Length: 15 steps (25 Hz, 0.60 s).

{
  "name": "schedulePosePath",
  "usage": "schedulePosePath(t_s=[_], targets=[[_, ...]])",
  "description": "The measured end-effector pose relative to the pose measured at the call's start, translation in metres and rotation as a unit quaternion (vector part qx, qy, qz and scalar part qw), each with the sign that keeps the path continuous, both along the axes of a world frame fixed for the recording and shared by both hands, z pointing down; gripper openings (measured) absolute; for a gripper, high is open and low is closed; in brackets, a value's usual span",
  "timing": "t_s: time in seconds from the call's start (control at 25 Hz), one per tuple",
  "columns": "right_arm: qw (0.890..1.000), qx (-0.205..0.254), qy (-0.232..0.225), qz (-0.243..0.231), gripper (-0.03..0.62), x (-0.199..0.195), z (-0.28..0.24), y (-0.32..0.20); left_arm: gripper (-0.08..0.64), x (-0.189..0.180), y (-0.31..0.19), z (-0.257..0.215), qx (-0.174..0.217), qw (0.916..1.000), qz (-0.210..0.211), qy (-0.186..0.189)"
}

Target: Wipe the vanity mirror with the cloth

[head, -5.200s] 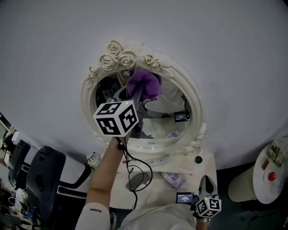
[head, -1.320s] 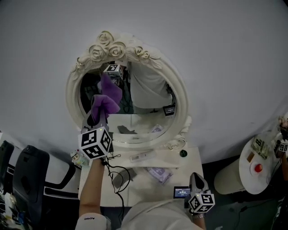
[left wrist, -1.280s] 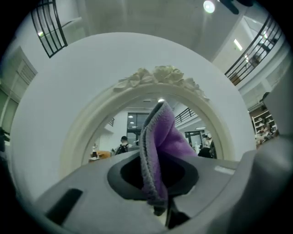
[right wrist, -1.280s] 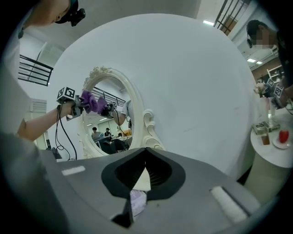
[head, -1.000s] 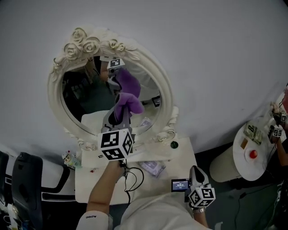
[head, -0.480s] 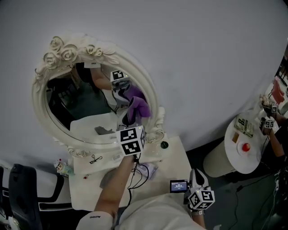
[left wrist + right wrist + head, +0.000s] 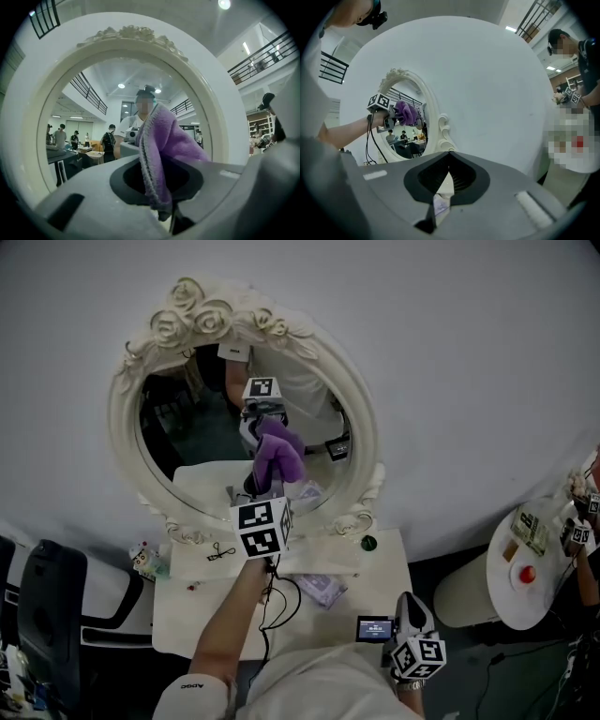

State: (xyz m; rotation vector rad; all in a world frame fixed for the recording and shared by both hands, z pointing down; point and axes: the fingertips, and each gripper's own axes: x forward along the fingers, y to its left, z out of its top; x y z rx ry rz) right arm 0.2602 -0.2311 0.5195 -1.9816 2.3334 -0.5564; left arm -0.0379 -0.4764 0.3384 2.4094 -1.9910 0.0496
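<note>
Where the purple cloth (image 7: pixel 278 461) is pressed against the vanity mirror (image 7: pixel 183 442), contact is made at the lower middle of the glass, and the cloth's reflection is seen just above it. The cloth is clamped between the jaws of the left gripper (image 7: pixel 266 487), which is raised from below on a bare forearm (image 7: pixel 234 615). In the left gripper view, a fold of the cloth is seen hanging through the gap between the jaws, with the oval frame (image 7: pixel 364 442) filling the background.

The mirror is set upright at the back edge of the white table (image 7: pixel 183 620), against the grey wall (image 7: pixel 469 381). Its white frame is topped with moulded roses. A black cable (image 7: pixel 270 601) is trailed from the left gripper down over the middle of the table. A purple packet (image 7: pixel 323 590) is laid near the middle of the table. A small dark round object (image 7: pixel 368 543) is placed near the back right corner, just beside the foot of the frame.

The right gripper (image 7: pixel 410 607) is held low beside the front right corner of the table, well apart from the mirror. Its jaws are brought together, and nothing is held between them. A dark chair (image 7: pixel 47 615) is seen beyond the left edge of the table.
</note>
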Motion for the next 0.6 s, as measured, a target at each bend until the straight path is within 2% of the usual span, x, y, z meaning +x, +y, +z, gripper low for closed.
schedulePosePath(t_s=[0.28,0.4,0.6], targets=[[0.999,0.003,0.005,-0.054,0.008,-0.040,-0.004,-0.018,0.058,-0.111,0.010,-0.007,0.005,0.9952,-0.097,-0.010],[0.998,0.004,0.007,-0.062,0.008,-0.048,-0.004,-0.022,0.058,-0.153,0.013,-0.008,0.006,0.9906,-0.134,-0.027],[0.998,0.003,0.010,-0.060,0.008,-0.050,-0.003,-0.020,0.058,-0.200,0.018,-0.006,0.001,0.9833,-0.176,-0.047]])
